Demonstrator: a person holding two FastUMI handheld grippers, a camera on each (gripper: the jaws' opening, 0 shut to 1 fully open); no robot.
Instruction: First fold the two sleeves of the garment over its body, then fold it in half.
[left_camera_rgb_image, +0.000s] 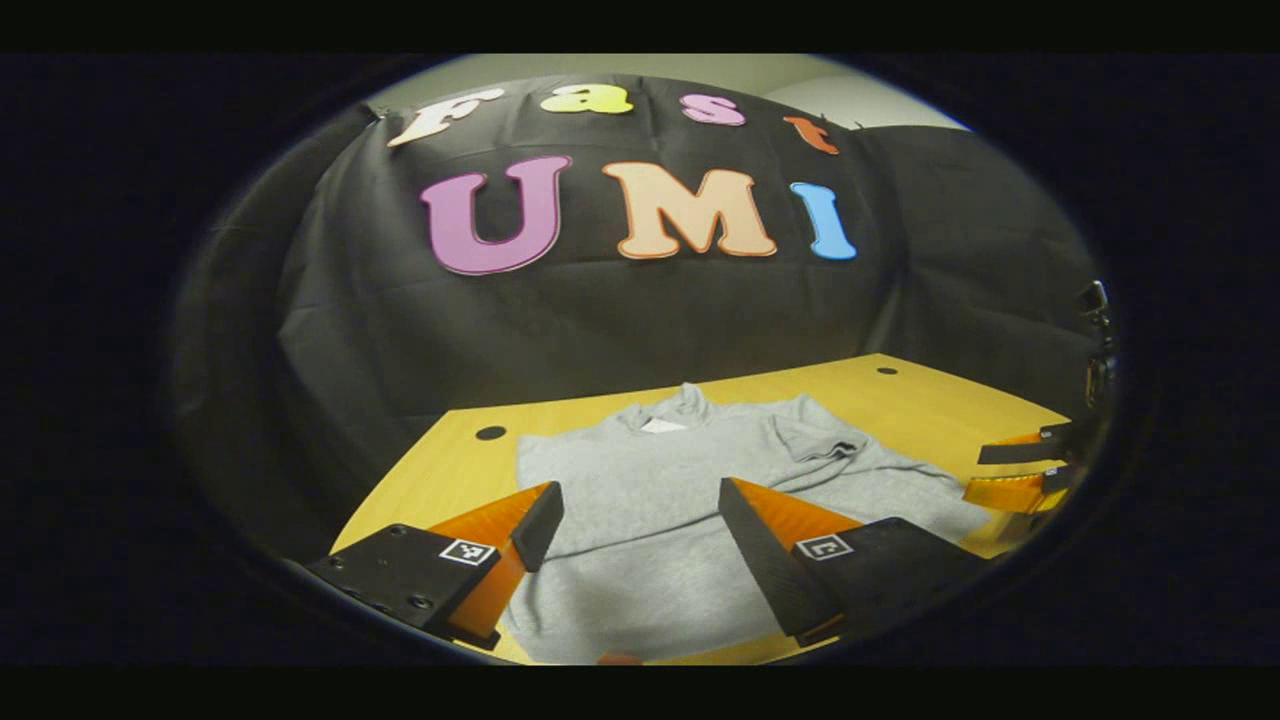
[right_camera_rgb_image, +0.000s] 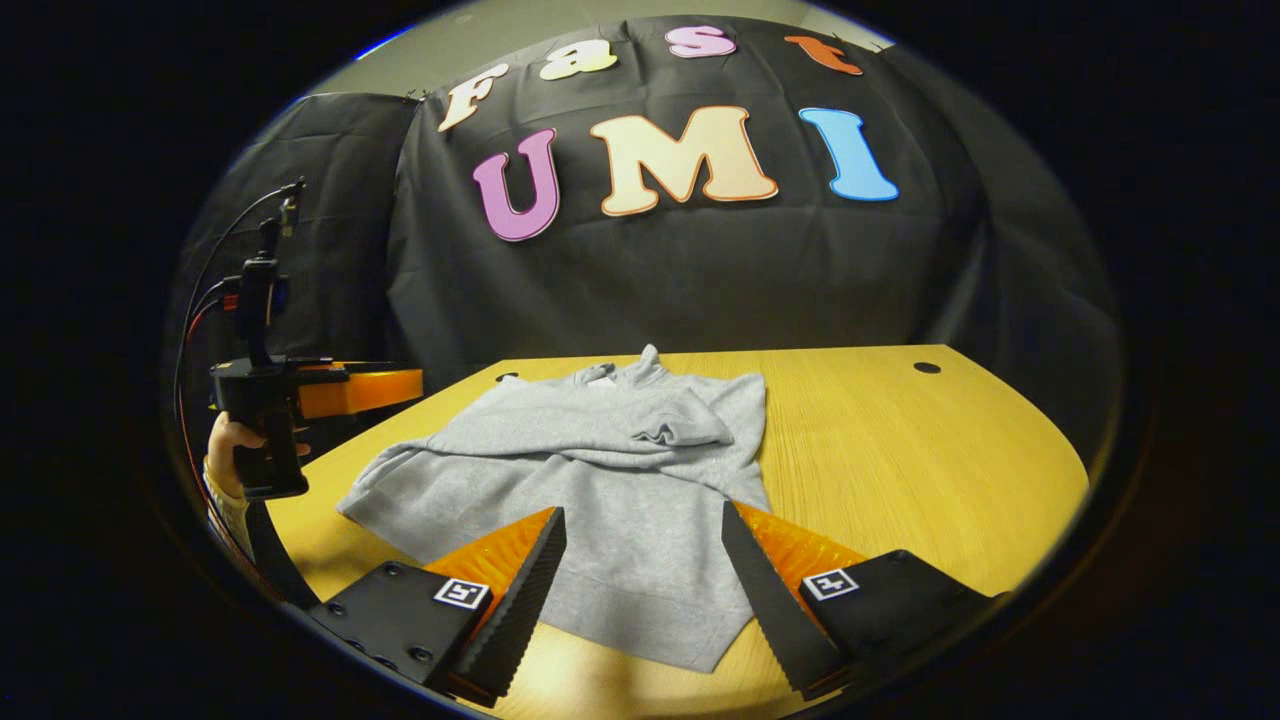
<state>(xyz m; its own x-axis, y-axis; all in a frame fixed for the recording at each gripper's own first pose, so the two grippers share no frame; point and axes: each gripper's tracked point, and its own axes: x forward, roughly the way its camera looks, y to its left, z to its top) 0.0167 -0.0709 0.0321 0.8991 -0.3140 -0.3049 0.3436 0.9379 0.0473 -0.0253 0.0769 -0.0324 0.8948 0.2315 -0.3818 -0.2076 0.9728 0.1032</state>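
A grey long-sleeved garment (left_camera_rgb_image: 640, 480) lies flat on the yellow wooden table (left_camera_rgb_image: 930, 400), collar at the far side. One sleeve (right_camera_rgb_image: 665, 425) is folded across its chest, the cuff bunched near the right shoulder; the same sleeve (left_camera_rgb_image: 815, 440) shows in the left gripper view. My left gripper (left_camera_rgb_image: 640, 495) hovers open over the garment's lower body, nothing between its fingers. My right gripper (right_camera_rgb_image: 643, 518) is also open above the garment (right_camera_rgb_image: 600, 500) near its hem. The left gripper (right_camera_rgb_image: 300, 395), held by a hand, is off the table's left edge.
The table (right_camera_rgb_image: 900, 450) has bare wood to the right of the garment and small dark holes (right_camera_rgb_image: 927, 368) near its far corners. The right gripper (left_camera_rgb_image: 1025, 470) sits at the table's right edge. Black cloth walls close the booth behind.
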